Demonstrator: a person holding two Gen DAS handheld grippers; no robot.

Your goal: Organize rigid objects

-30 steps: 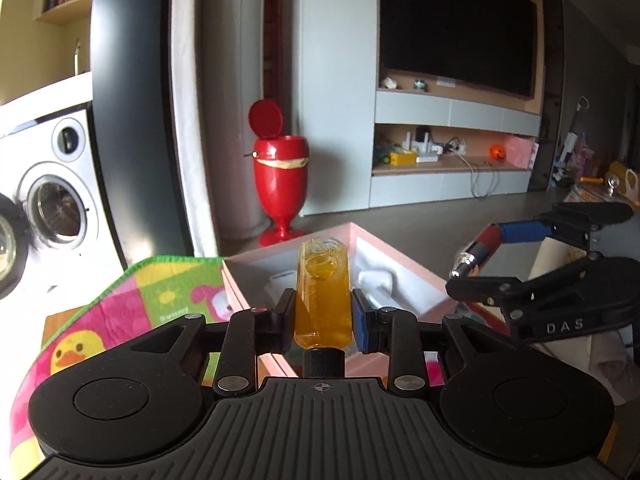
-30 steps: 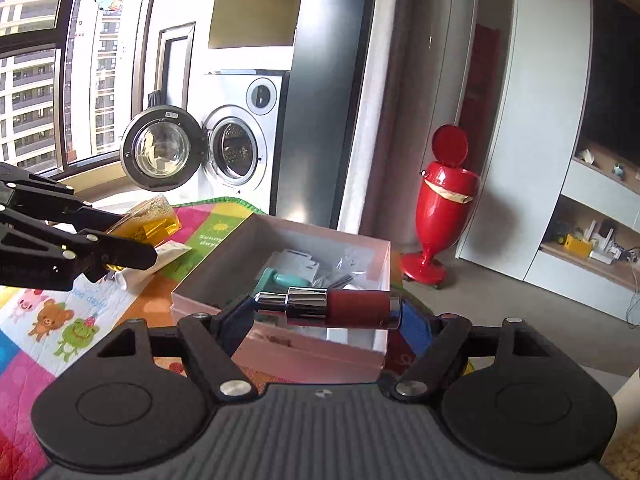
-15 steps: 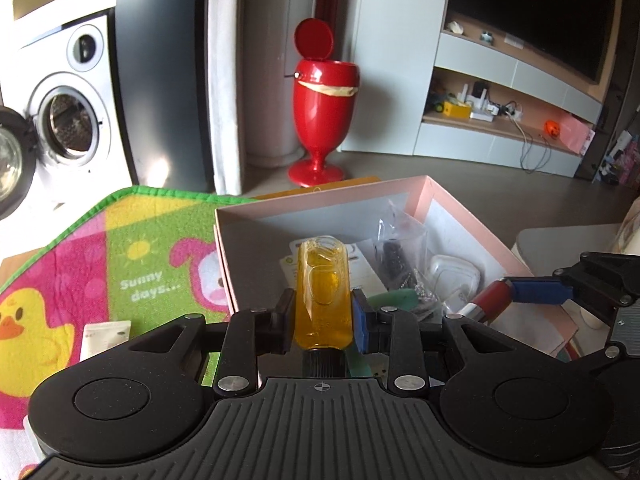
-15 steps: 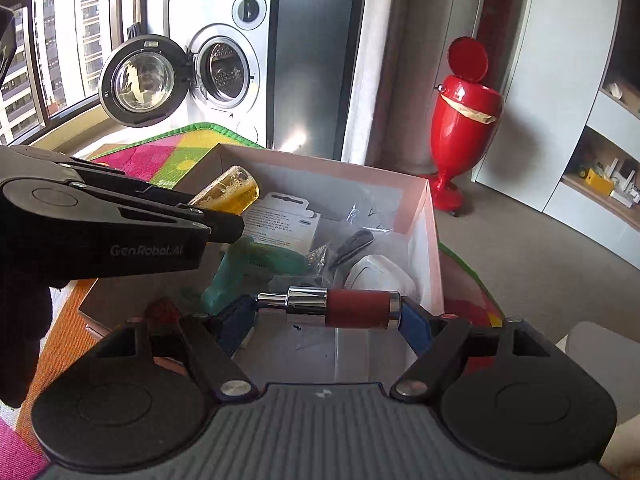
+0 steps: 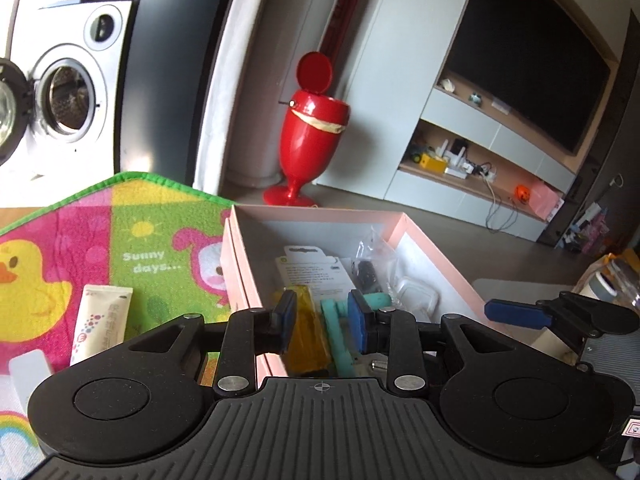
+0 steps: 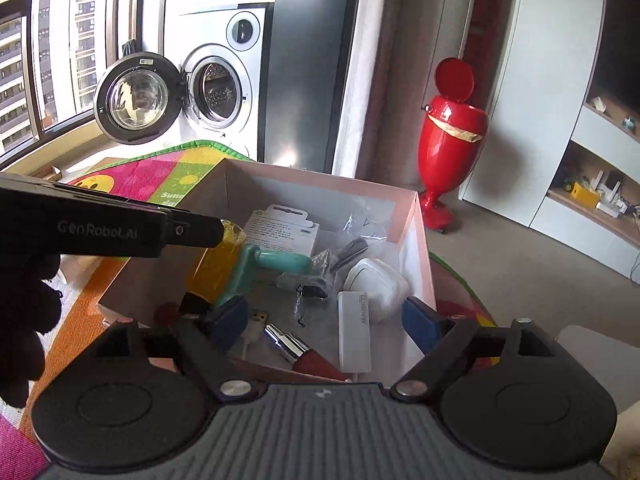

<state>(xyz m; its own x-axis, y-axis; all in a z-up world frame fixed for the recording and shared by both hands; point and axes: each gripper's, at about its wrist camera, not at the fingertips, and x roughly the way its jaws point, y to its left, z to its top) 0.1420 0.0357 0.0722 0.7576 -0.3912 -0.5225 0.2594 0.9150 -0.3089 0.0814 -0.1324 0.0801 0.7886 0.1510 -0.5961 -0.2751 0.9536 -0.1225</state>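
Left gripper (image 5: 322, 322): being held part-open over the pink box (image 5: 436, 246), amber bottle (image 5: 308, 332) lying loose below | Right gripper (image 6: 324, 316): jaws being opened wide, nothing gripped | Red-and-chrome tube (image 6: 298, 350): lying inside the box.

bright daylight enters from the window (image 6: 24, 60) at left, the dark screen (image 5: 532, 64) stays dim, straight lines bend near the edges, and both views are sharp.
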